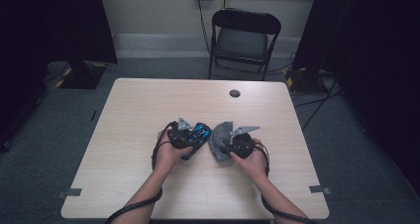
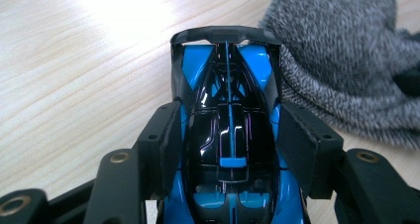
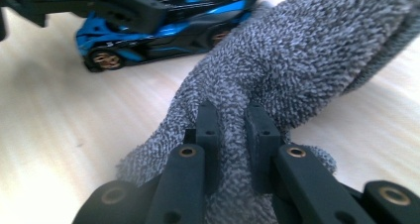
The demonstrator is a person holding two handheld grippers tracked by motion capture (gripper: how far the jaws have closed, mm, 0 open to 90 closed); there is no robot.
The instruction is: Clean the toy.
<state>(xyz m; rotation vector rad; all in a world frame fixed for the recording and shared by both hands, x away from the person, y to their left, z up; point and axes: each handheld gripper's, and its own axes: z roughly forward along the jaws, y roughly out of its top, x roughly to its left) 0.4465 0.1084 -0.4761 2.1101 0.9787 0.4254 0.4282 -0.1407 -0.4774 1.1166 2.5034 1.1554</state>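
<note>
Jaws of the left gripper (image 2: 228, 135) are clamped on the blue toy car (image 2: 229, 135) mid-table (image 1: 148, 105), while the right gripper (image 3: 233, 130) pinches the grey cloth (image 3: 297, 60) right beside it.

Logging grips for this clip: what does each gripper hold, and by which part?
Left gripper: blue and black toy car, clamped across its sides at mid-body. Right gripper: grey cloth, a pinched fold.

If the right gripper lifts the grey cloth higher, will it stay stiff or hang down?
The grey cloth will probably droop: it already bunches where the right gripper pinches it. Its fuzzy weave looks light and unlikely to slip. It may brush the toy car close beside it.
</note>
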